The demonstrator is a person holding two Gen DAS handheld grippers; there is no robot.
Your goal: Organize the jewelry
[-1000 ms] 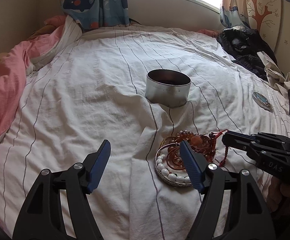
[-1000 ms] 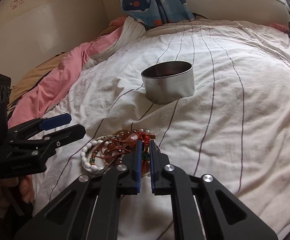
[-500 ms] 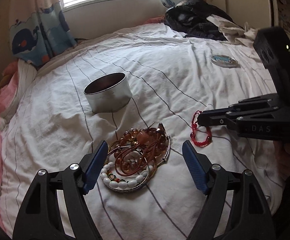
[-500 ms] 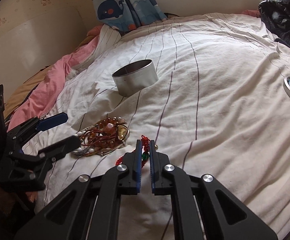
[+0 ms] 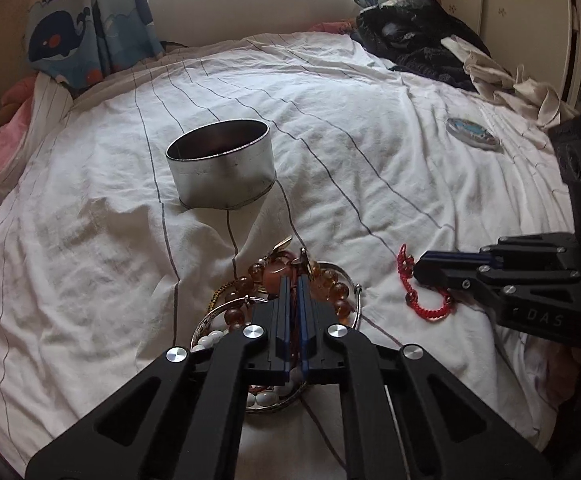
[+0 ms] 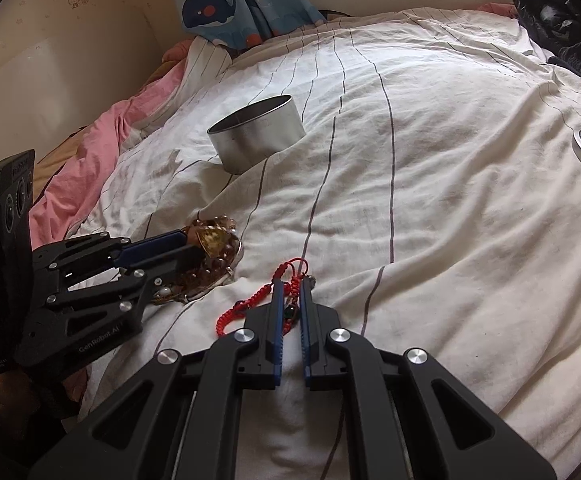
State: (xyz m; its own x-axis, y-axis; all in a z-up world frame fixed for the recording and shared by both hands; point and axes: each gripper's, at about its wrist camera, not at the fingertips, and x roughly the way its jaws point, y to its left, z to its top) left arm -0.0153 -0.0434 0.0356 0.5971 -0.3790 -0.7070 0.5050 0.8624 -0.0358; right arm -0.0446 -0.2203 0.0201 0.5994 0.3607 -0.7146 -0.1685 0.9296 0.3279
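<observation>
Left fingers (image 5: pixel 283 304) pinched narrow on amber bead bracelet (image 5: pixel 332 286), right fingers (image 6: pixel 276 304) clamping red cord bracelet (image 6: pixel 250 304)

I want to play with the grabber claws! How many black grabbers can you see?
2. The left gripper is closed over the pile of bead bracelets; the right gripper pinches the red cord bracelet beside it.

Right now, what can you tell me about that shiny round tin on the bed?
The round tin is a short, wide cylinder that looks like silvery metal, with a thin rim at top and bottom. It has no lid on, and its inside looks dark. It stands upright, slightly sunk into the white striped bedsheet, near the middle of the bed, beyond the pile of bead jewelry. Only the sheet touches it; neither hand-held gripper is near it. What lies inside cannot be made out.
</observation>
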